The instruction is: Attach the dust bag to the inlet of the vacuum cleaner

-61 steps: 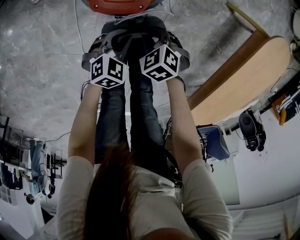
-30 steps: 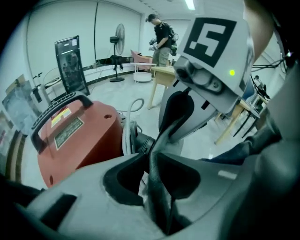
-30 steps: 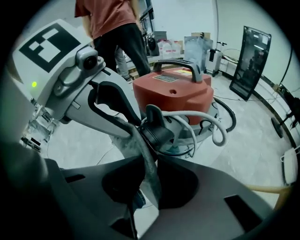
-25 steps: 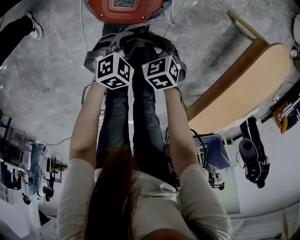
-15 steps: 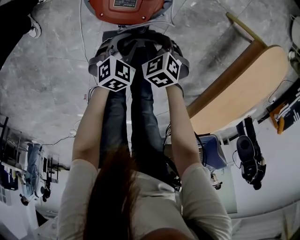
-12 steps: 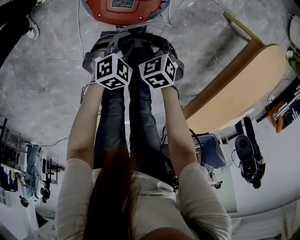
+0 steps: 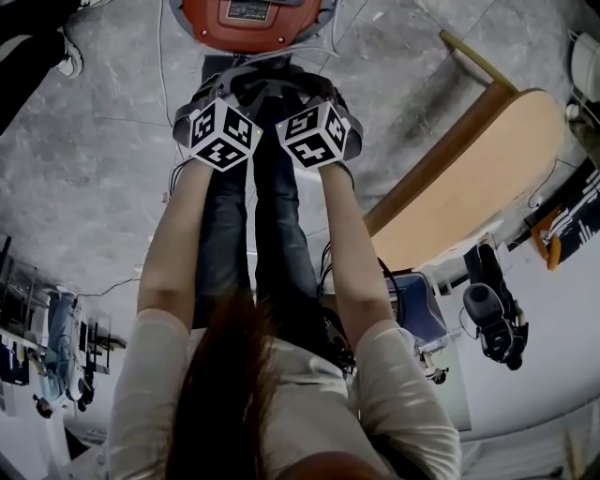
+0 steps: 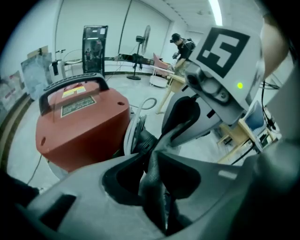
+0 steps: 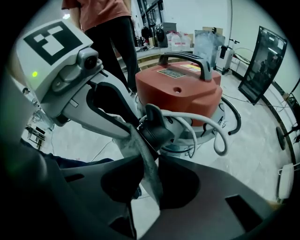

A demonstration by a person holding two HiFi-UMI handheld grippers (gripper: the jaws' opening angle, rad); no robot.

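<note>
The red vacuum cleaner (image 7: 251, 21) stands on the floor just beyond both grippers. Its black inlet (image 9: 158, 127) sticks out of the near side and also shows as the inlet (image 8: 143, 140) in the left gripper view. The grey cloth dust bag (image 9: 146, 171) is stretched between the grippers right at the inlet. My left gripper (image 8: 152, 158) is shut on a dark fold of the dust bag (image 8: 157, 192). My right gripper (image 9: 152, 160) pinches the bag's edge while its jaws are opening. From above, the left gripper (image 7: 230, 94) and right gripper (image 7: 309, 94) sit side by side.
A white hose (image 9: 213, 129) loops around the vacuum's base. A wooden table (image 7: 478, 178) stands to the right. One person in an orange top (image 9: 105, 28) stands behind the vacuum; another person (image 8: 180, 44) and a fan (image 8: 143, 42) are farther off. Cables lie on the floor.
The left gripper's marker cube has rolled a little. Both hands stay at the vacuum's inlet with the bag between them.
</note>
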